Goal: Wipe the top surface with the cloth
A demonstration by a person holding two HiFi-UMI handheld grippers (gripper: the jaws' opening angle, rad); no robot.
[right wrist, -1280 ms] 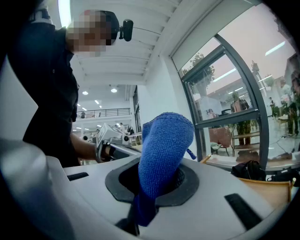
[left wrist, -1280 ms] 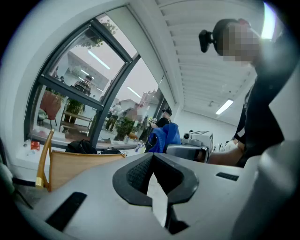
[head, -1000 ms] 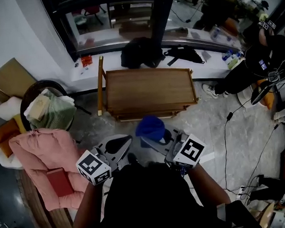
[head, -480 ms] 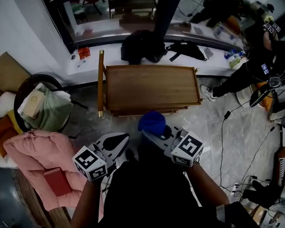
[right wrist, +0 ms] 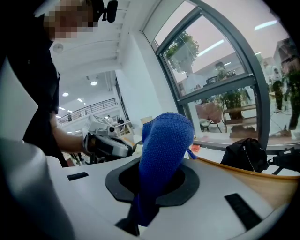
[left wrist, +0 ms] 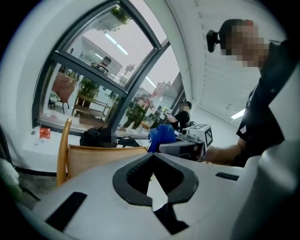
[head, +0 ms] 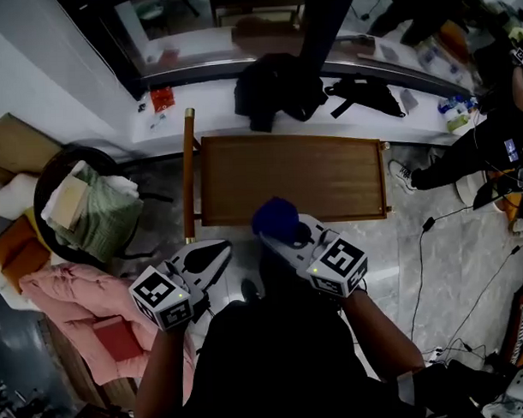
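A brown wooden table top point(head: 290, 177) lies bare ahead of me. A bunched blue cloth point(head: 275, 219) sticks up from my right gripper point(head: 284, 233), which is shut on it and hangs over the table's near edge. In the right gripper view the cloth point(right wrist: 164, 143) fills the space between the jaws, with the table edge point(right wrist: 262, 180) at the right. My left gripper point(head: 216, 253) is shut on nothing, off the table's near left corner. The left gripper view shows its jaw tips point(left wrist: 152, 157) meeting, the table point(left wrist: 103, 157) beyond and the cloth point(left wrist: 161, 136) to the right.
A wooden rail point(head: 189, 176) runs along the table's left side. Black bags point(head: 274, 88) lie on the white ledge behind it. A basket of folded cloths point(head: 90, 210) and a pink cushion point(head: 67, 288) are at the left. A seated person point(head: 490, 144) and floor cables point(head: 417, 241) are at the right.
Both grippers have come forward toward the table. The blue cloth, earlier over the floor, now overlaps the table's near edge. The left gripper stays shut and empty.
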